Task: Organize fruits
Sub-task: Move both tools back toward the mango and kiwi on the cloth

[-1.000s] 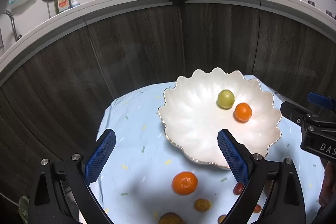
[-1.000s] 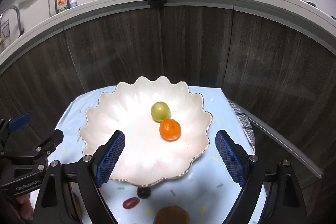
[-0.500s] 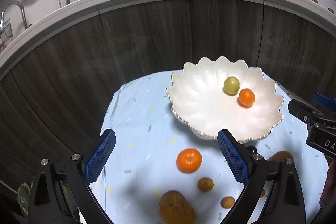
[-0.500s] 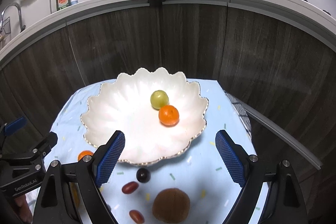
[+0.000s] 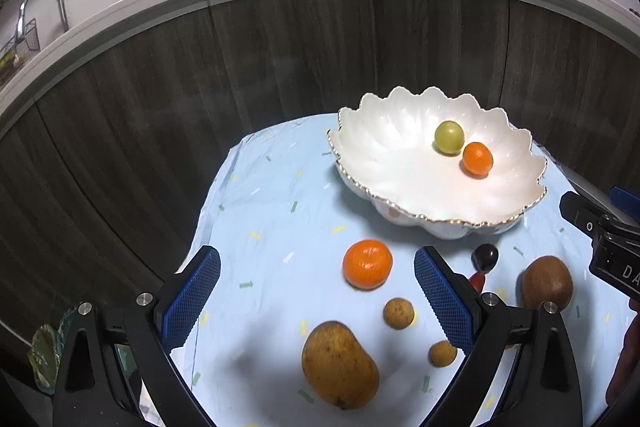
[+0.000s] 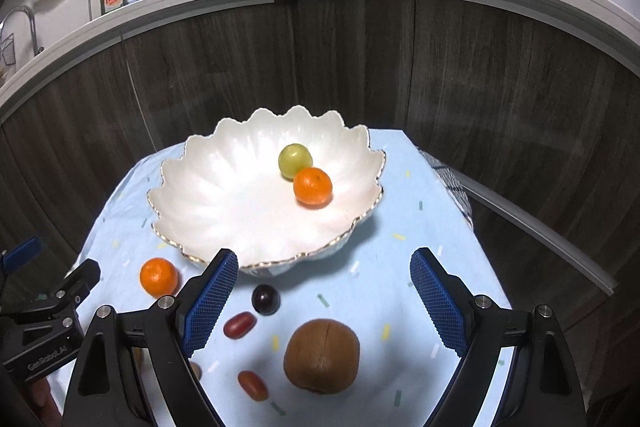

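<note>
Bowl (image 5: 400,187) was shifted to upper right in left view versus a second earlier, green fruit (image 5: 449,137) and small orange (image 5: 477,158) kept inside | mango (image 5: 339,363), kiwi (image 6: 321,355), tangerine (image 5: 367,264) were newly exposed on cloth (image 5: 272,211) lower frame | left gripper (image 5: 316,301) and right gripper (image 6: 324,305) were held wide apart, nothing gripped.

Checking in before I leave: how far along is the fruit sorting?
Early. Done: a green fruit and a small orange sit in the white bowl. In hand: nothing; both tools stand open. Left on the cloth: orange, mango, kiwi, grapes, small brown fruits.
</note>
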Motion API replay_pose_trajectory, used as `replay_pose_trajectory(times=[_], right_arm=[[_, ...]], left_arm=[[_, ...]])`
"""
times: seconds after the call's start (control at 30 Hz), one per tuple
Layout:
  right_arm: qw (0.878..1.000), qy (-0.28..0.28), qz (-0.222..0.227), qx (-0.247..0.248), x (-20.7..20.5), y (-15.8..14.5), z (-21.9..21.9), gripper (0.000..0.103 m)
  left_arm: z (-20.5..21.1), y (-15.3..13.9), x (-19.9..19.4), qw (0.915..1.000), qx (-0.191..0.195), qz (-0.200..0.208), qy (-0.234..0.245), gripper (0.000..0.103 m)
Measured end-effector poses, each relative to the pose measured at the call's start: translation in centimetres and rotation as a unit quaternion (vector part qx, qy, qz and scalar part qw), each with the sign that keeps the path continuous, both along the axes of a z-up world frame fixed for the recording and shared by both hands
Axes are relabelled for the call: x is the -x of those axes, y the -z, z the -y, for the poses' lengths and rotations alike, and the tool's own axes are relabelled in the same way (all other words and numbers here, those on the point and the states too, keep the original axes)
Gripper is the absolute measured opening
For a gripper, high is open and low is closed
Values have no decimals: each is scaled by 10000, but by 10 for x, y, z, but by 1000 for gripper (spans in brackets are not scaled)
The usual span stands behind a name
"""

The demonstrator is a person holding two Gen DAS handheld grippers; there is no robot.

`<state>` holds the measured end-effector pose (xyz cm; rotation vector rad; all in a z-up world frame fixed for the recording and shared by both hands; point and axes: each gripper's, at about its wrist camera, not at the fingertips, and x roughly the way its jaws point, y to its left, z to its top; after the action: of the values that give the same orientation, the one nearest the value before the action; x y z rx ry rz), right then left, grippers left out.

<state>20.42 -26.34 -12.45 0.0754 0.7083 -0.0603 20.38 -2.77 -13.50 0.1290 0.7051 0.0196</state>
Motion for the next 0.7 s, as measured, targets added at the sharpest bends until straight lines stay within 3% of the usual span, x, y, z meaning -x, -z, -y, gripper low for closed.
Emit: replay_pose_trajectory(times=[0.7], right_arm=[[9998,94,-158,125,18,44,-2,89]], left_arm=[[-6,38,28,9994,-70,5,-326,99]])
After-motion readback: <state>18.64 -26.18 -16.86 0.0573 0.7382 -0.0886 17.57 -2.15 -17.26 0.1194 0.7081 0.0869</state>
